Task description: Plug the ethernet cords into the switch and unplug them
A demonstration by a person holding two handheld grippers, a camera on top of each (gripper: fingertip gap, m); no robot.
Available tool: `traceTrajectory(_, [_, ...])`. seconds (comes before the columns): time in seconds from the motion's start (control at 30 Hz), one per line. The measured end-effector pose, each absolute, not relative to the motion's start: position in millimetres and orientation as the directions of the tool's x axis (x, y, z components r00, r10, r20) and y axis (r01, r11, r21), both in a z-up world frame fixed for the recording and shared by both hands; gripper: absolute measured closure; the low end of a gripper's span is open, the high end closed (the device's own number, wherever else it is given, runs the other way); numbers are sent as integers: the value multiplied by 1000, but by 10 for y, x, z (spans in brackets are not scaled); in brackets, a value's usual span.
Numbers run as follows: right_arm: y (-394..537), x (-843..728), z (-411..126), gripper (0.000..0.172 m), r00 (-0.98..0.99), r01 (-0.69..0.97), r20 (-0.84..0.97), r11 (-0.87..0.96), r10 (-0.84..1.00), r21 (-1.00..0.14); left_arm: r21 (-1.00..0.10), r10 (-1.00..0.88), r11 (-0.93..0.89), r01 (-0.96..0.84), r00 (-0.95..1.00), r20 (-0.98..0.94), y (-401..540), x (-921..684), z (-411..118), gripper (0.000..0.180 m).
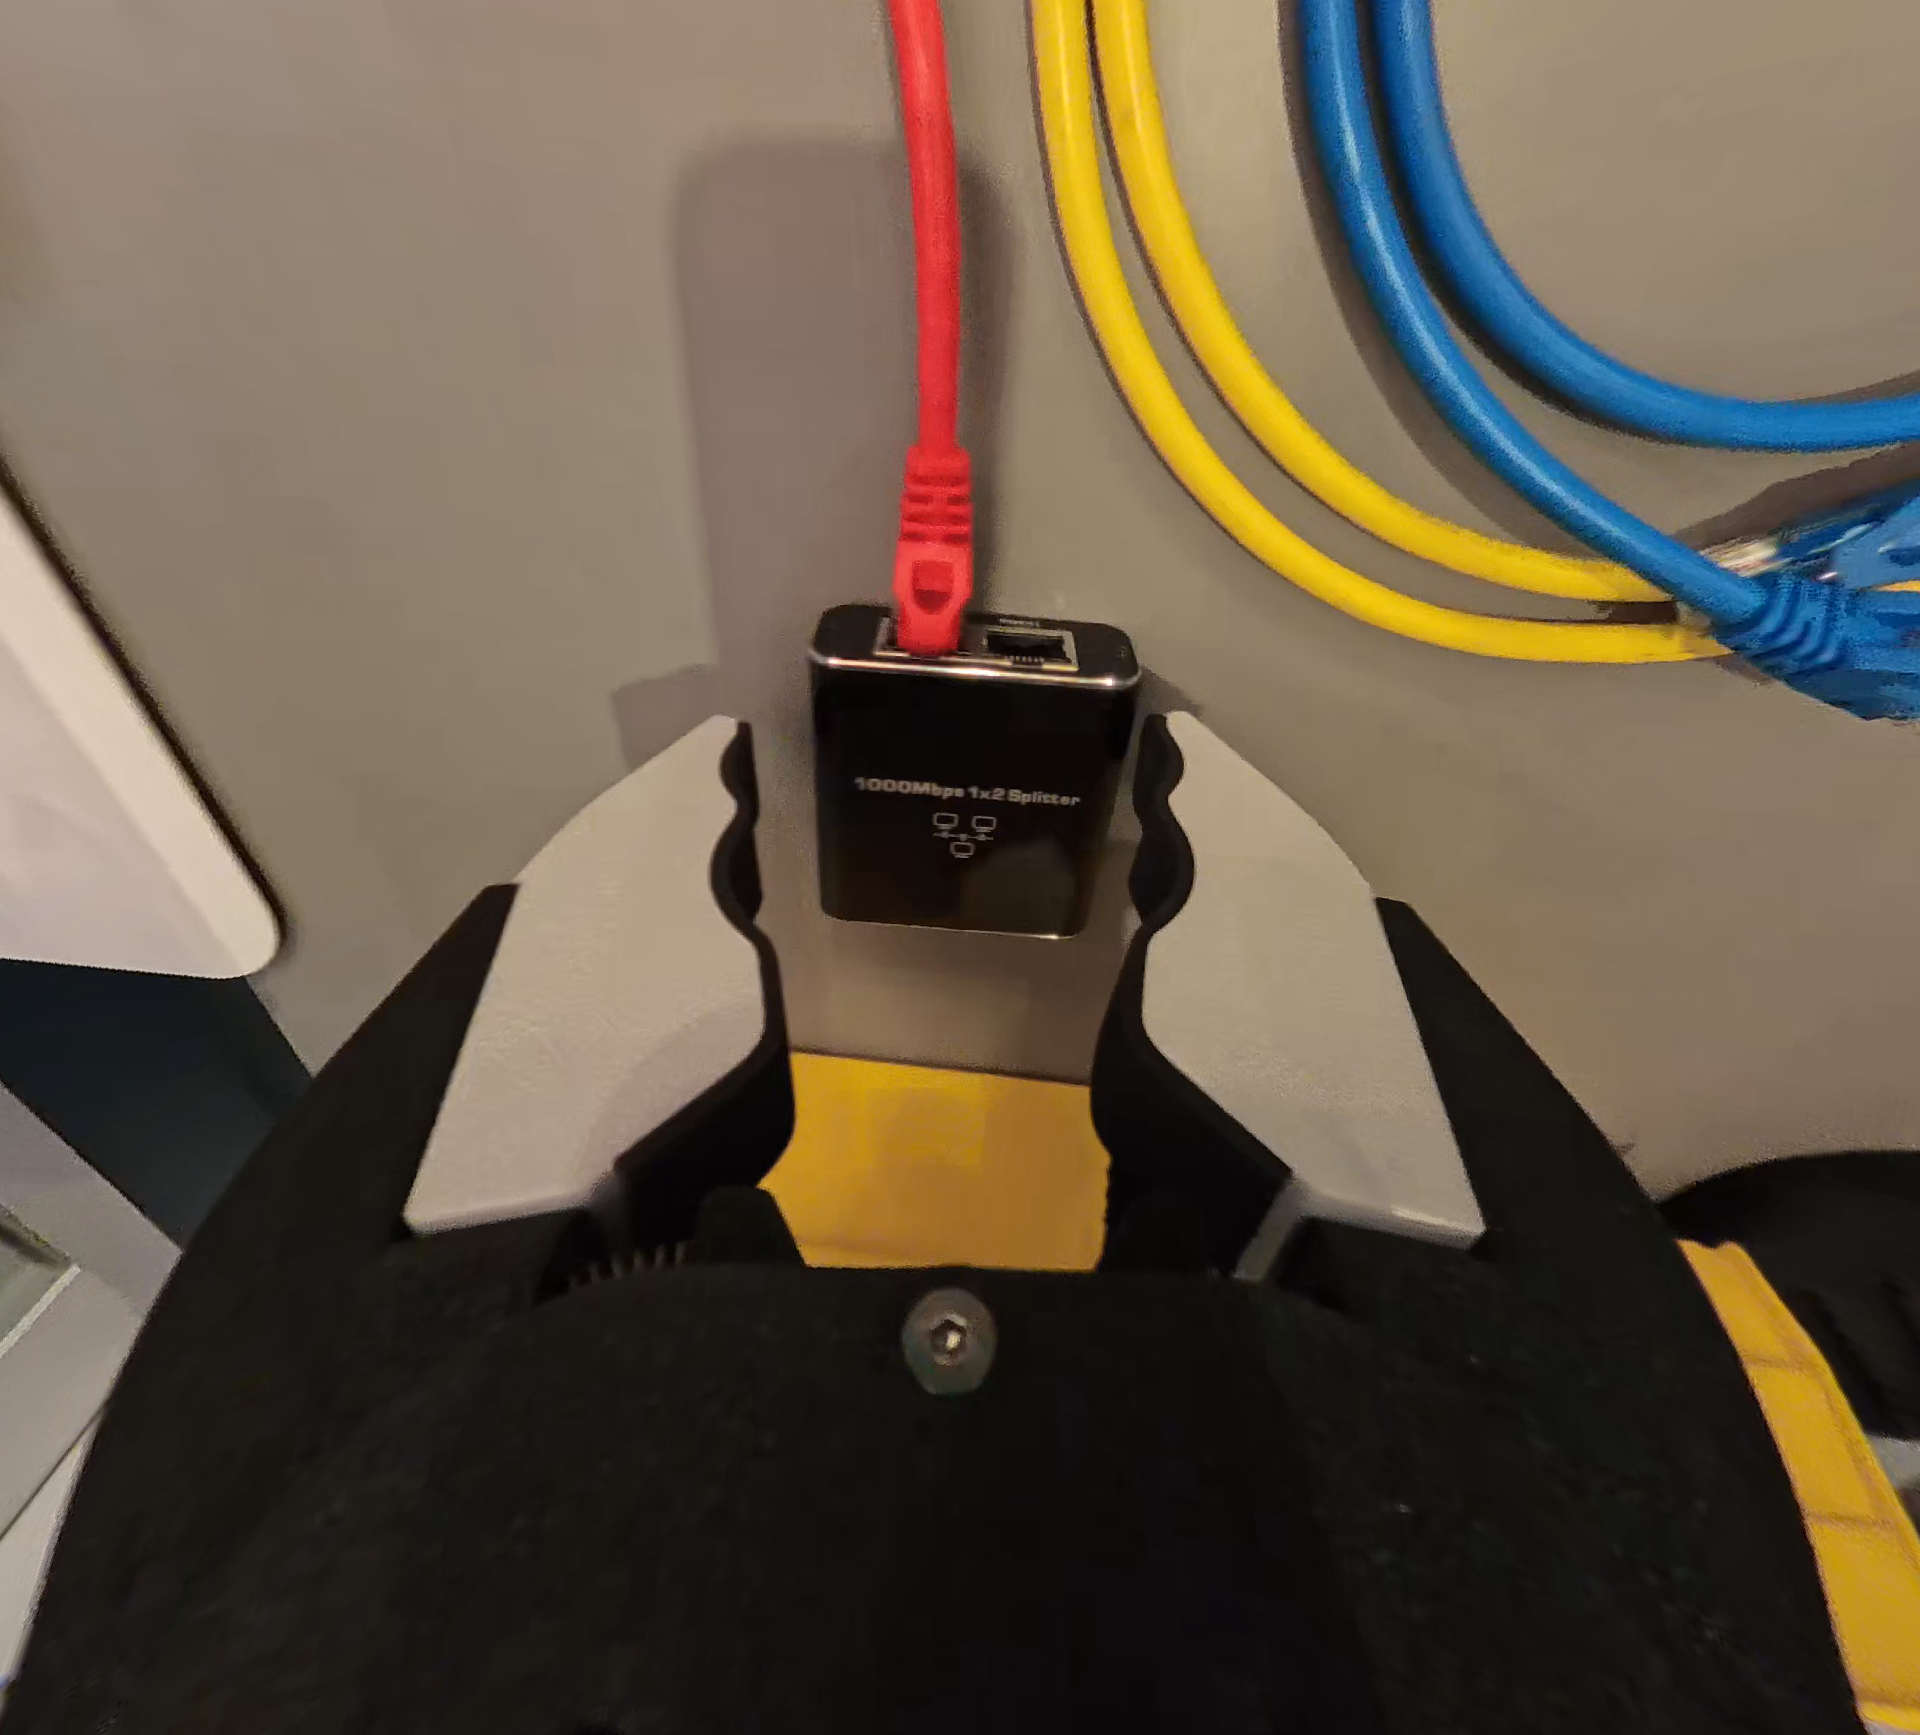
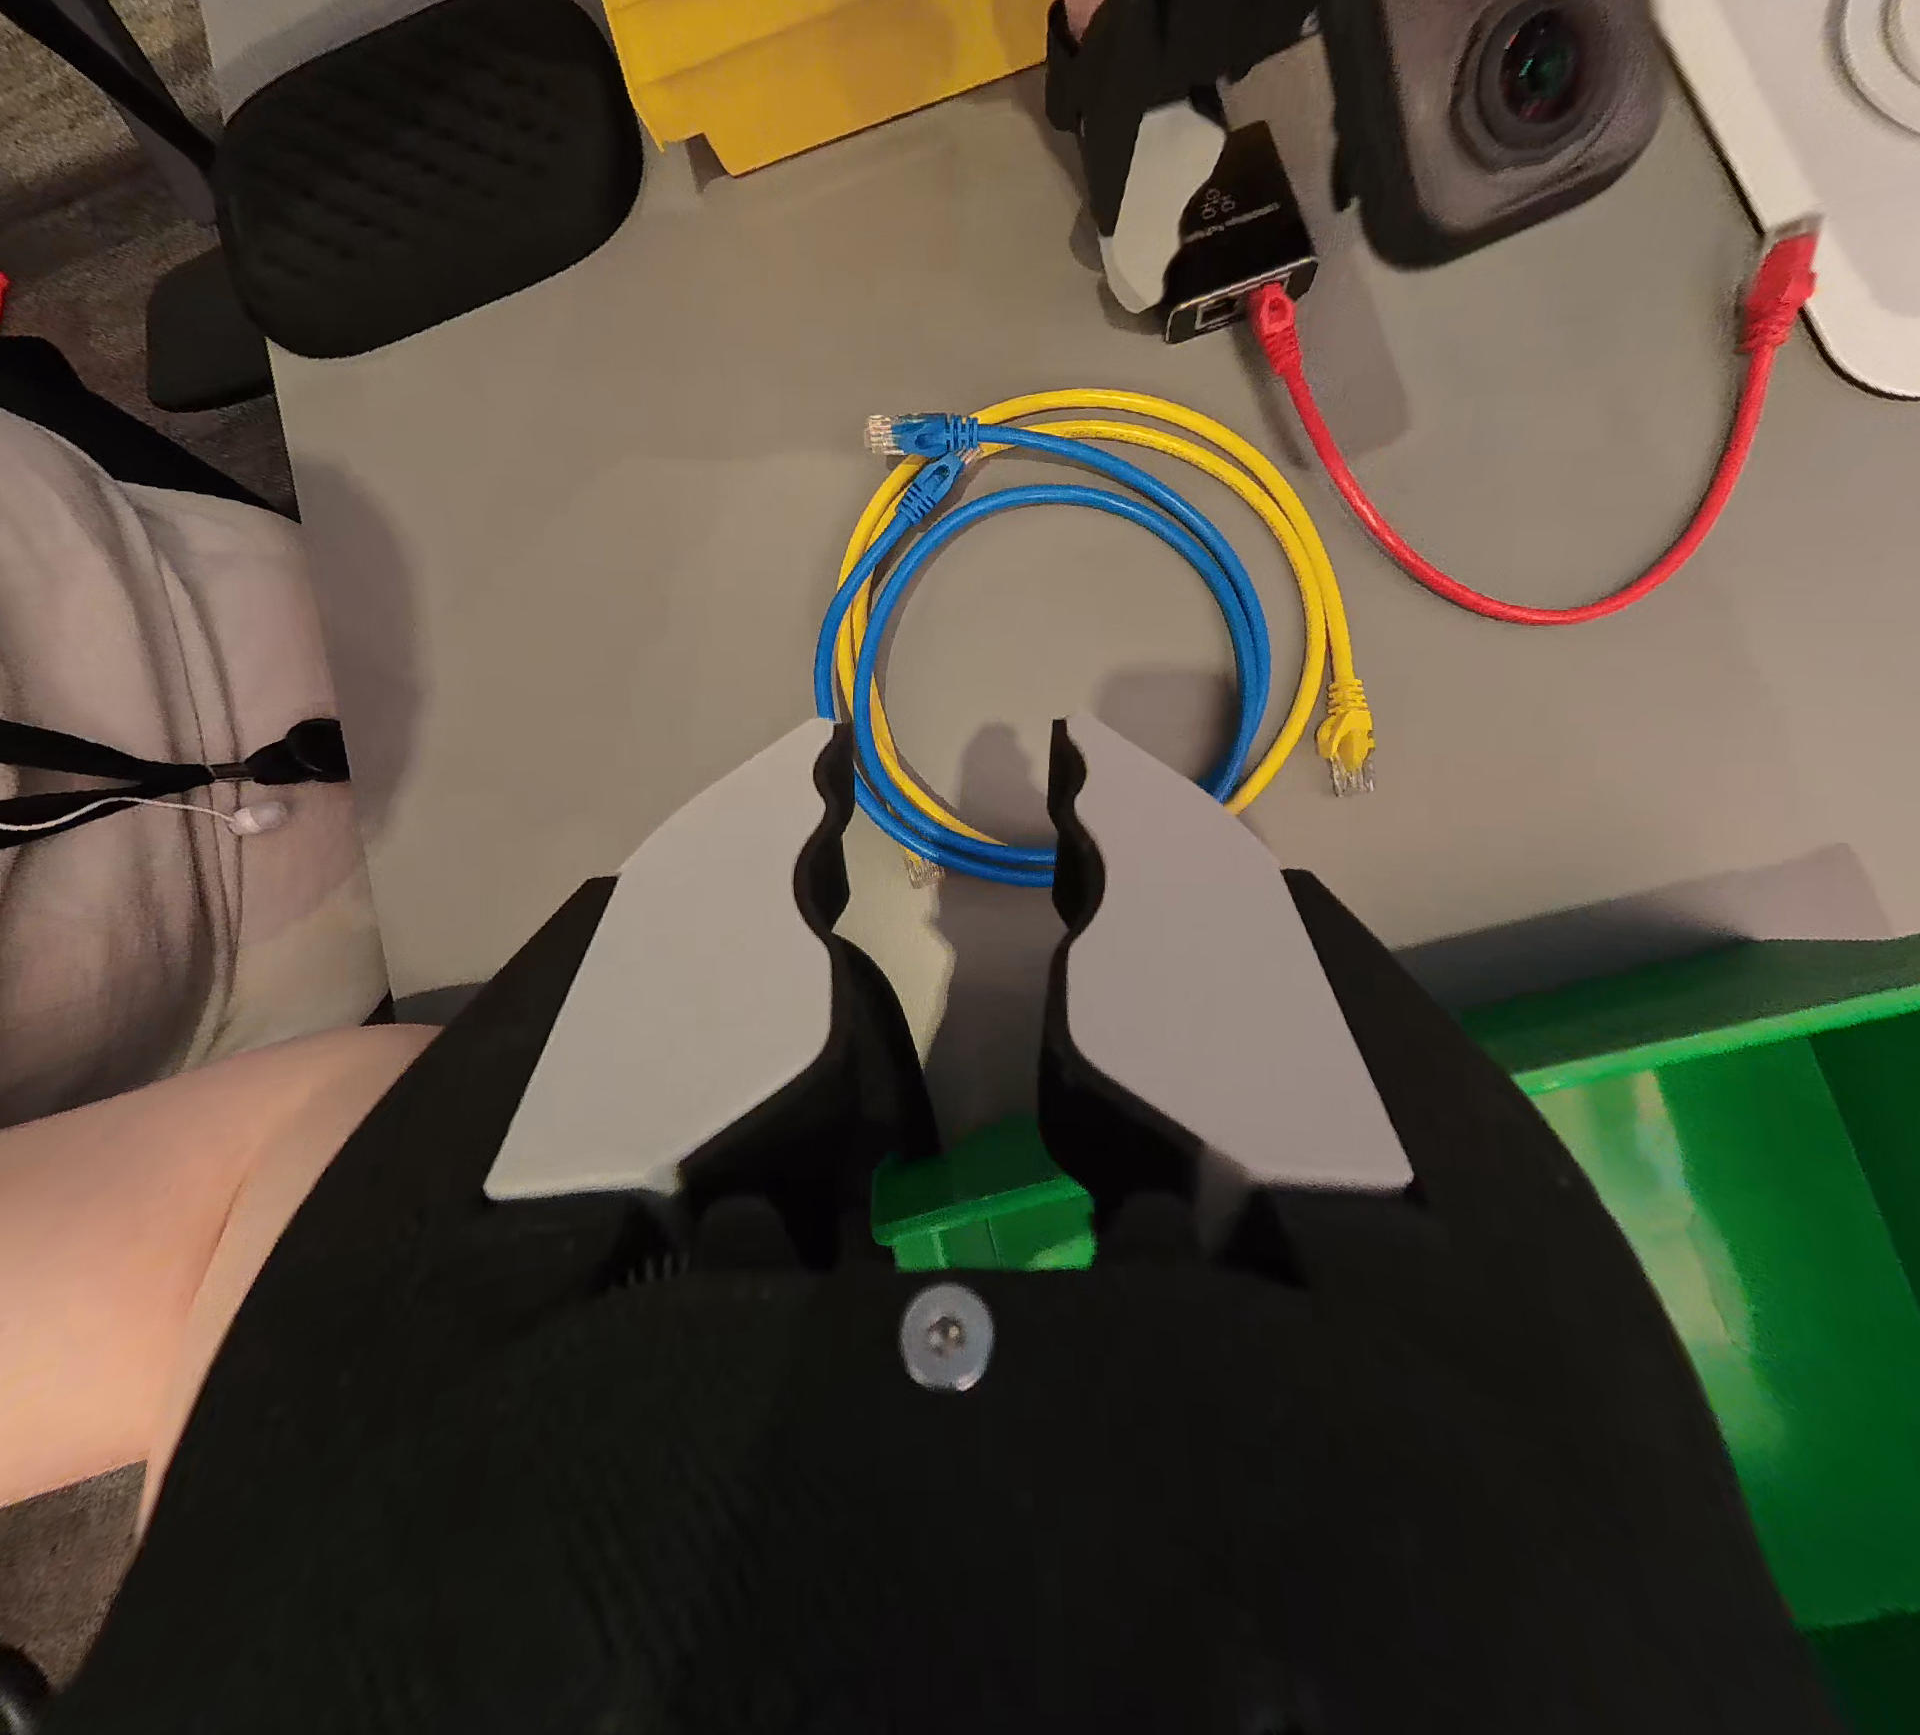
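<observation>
Both tongs gape, holding nothing: left gripper (image 1: 951,812) straddles the small black box switch (image 1: 961,792) w/o touching, right gripper (image 2: 951,812) hovers above the coiled blue cord (image 2: 1049,501) and yellow cord (image 2: 1288,542). Only the red cord (image 1: 925,231) is plugged; 2nd port beside it is empty.

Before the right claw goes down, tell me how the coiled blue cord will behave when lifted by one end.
Probably floppy: the blue cord lies in loose loops on the grey table, so the rest should trail and uncoil. It overlaps the yellow cord, so that may drag along. It looks thin and light, and the ribbed boot by its plug seems the firmest place to grip.
</observation>
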State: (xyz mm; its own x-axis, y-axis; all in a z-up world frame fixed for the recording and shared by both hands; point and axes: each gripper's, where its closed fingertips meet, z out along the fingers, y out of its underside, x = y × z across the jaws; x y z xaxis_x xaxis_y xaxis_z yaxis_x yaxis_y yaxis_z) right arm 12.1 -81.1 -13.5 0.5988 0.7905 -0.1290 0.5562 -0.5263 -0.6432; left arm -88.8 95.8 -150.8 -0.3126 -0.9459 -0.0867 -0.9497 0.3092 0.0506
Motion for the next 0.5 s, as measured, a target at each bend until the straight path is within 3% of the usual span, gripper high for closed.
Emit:
traceTrajectory(0.1, [-792,47,-175,134,563,587,-128,-504,817,-634,-81,-949,297,-952,-284,-137,948,-766,-1266,106])
traceTrajectory(0.23, [-675,-89,-247,134,488,644,-91,-429,868,-634,-324,-958,259,-910,-200,-206,832,-686,-719,113])
traceTrajectory(0.37, [-608,-136,-227,138,462,628,-103,-407,881,-663,-597,-994,101,-796,-52,-98,269,-768,-330,121])
traceTrajectory(0.5, [-619,-20,-120,138,492,598,-53,-382,869,-705,-594,-991,-23,-804,95,-90,-171,-999,-587,118])
